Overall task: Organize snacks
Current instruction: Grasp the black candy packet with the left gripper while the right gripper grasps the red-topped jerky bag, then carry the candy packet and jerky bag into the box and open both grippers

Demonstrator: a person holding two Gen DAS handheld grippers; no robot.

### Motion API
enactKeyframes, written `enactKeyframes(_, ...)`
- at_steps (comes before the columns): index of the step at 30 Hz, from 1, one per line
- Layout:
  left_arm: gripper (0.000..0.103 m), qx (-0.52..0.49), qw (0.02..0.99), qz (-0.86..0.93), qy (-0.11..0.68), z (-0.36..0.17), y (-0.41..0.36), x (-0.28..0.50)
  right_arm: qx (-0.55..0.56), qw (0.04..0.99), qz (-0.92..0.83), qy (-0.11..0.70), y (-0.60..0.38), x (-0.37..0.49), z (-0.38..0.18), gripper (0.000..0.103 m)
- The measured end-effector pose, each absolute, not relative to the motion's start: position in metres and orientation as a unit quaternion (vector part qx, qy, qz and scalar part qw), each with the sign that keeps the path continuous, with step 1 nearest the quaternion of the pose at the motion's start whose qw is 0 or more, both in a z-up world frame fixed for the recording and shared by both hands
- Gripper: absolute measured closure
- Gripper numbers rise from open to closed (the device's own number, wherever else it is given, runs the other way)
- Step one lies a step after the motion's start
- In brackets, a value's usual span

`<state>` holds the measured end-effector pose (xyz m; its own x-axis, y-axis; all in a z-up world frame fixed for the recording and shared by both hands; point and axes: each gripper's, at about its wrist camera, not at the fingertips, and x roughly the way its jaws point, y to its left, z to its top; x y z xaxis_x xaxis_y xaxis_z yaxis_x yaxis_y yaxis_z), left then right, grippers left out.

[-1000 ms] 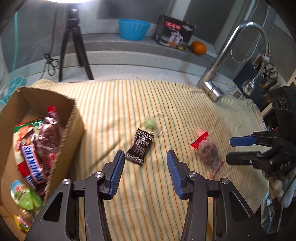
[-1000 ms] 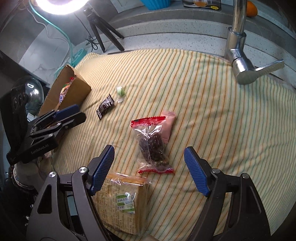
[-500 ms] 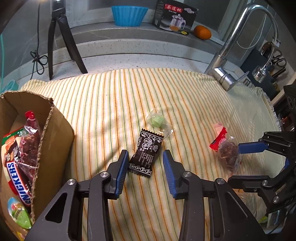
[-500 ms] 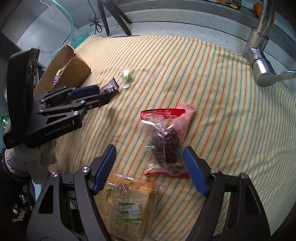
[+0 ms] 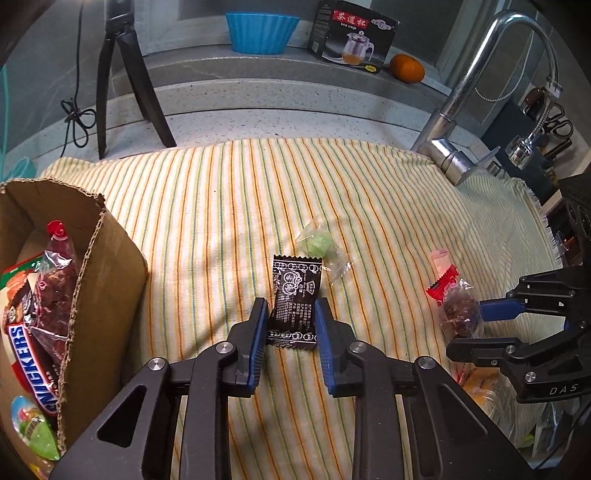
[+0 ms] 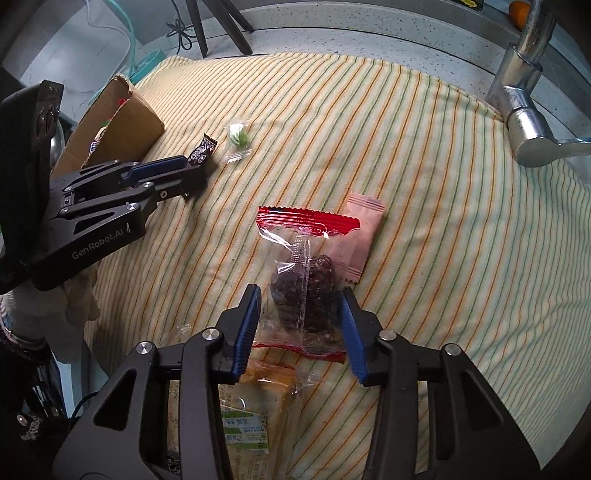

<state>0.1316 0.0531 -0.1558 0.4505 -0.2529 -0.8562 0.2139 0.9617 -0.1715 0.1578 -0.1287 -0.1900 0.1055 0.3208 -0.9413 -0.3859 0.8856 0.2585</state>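
My left gripper [image 5: 291, 309] has its blue fingers closed against both sides of a small black snack packet [image 5: 294, 303] lying on the striped cloth [image 5: 221, 206]. My right gripper [image 6: 300, 300] straddles a clear red-edged packet of dark fruit [image 6: 303, 284], its fingers at the packet's sides. A pink sachet [image 6: 360, 236] lies under that packet's right edge. A green candy in clear wrap [image 5: 319, 243] lies just beyond the black packet. A cardboard box [image 5: 92, 295] at the left holds several snacks, a Snickers bar [image 5: 31, 365] among them.
A bread pack [image 6: 240, 413] lies at the near edge below my right gripper. A chrome faucet [image 5: 465, 110] stands at the far right. A tripod [image 5: 122, 74], blue bowl [image 5: 260, 31], tea box [image 5: 354, 35] and orange [image 5: 406, 68] stand on the back ledge.
Both grippers moved forward and down and narrowed: the left closed around the black packet, the right came around the fruit packet.
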Motion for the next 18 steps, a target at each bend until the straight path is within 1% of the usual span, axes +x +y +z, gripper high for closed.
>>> enactKeyframes(5, 0.079, -0.024, 0.852, -0.137, 0.505, -0.154, 0.052, 0.127, -0.022, 0.745, 0.242, 0.621, -0.136, 0.154, -0.186, 0.062)
enactKeyframes(18, 0.08, -0.041, 0.857, -0.14, 0.494, -0.135, 0.057, 0.106, -0.003, 0.761, 0.241, 0.602, -0.149, 0.151, -0.164, 0.063)
